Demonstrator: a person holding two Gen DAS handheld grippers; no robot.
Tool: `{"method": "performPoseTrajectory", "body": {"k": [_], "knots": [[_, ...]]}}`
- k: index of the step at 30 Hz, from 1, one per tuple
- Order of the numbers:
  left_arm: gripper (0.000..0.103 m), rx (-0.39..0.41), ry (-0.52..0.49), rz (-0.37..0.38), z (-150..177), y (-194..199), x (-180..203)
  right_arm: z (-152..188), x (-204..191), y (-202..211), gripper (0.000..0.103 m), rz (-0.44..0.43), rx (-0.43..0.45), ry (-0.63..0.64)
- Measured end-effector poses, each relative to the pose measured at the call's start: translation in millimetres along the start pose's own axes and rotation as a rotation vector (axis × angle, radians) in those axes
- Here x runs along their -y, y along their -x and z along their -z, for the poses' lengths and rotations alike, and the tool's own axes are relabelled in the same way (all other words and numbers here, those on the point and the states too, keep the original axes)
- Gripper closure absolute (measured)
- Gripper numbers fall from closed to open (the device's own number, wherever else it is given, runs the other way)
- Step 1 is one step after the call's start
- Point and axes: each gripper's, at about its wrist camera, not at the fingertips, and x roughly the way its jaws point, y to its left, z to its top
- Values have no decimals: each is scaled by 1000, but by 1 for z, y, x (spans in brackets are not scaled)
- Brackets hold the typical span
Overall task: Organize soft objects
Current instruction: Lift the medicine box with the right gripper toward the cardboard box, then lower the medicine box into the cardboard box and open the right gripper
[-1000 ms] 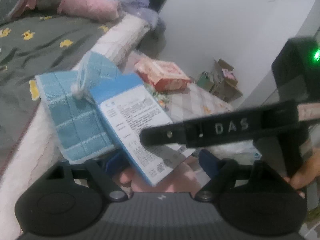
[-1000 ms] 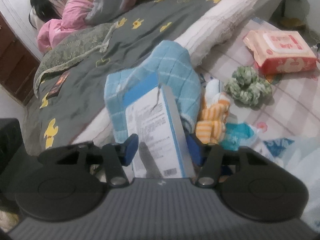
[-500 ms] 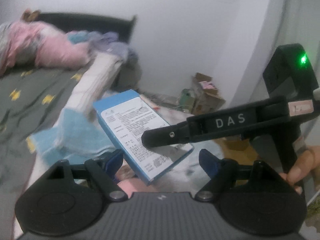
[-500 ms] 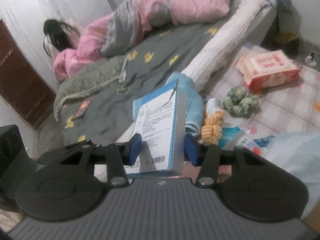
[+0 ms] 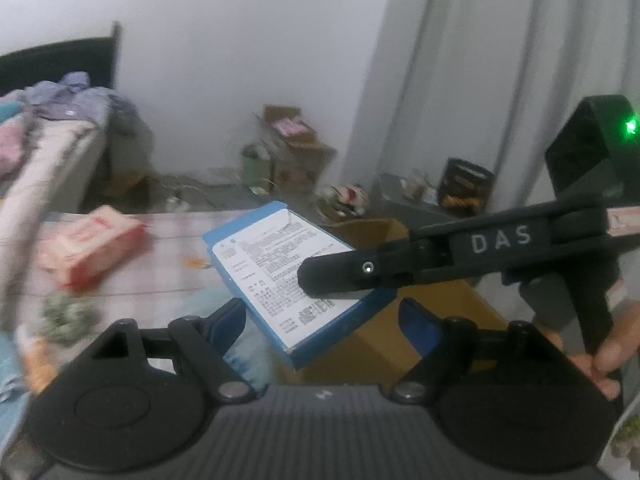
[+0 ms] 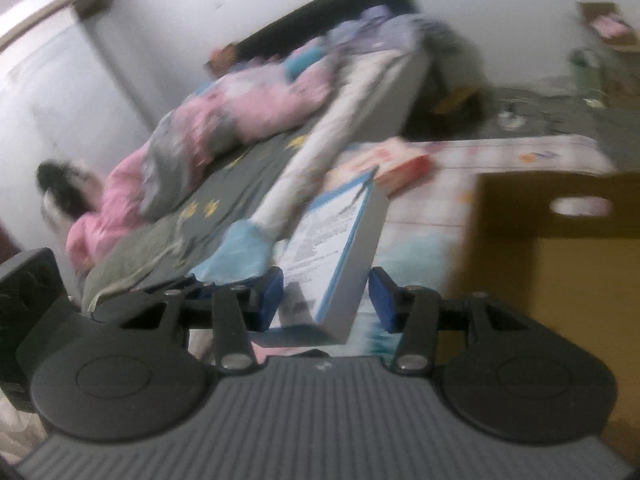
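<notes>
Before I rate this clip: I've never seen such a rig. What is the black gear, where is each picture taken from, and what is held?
No robot: a person carries a clamp in each hand, each with a camera looking along its jaws. The left gripper fills the bottom of the left wrist view, the right gripper that of the right wrist view. The black bar marked DAS in the left view is the right gripper from the side. Its jaws clamp a blue-and-white box, lifted clear. The left jaws stand wide beside its lower end; whether they press is unclear. Below lie a checked mat, a pink pack and a cardboard box.
</notes>
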Motion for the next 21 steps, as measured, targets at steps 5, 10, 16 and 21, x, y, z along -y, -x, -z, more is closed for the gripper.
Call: {"method": "performPoseTrajectory", "body": {"k": [5, 10, 16, 21], "knots": [[18, -89, -32, 7, -16, -71, 2, -2, 65, 1, 56, 56, 15, -97], [18, -156, -62, -120, -11, -111, -12, 0, 128, -42, 55, 121, -30, -208], [14, -140, 37, -58, -18, -90, -50, 28, 186, -68, 55, 184, -113, -360], [10, -116, 75, -62, -17, -52, -68, 44, 187, -80, 51, 271, -222, -335]]}}
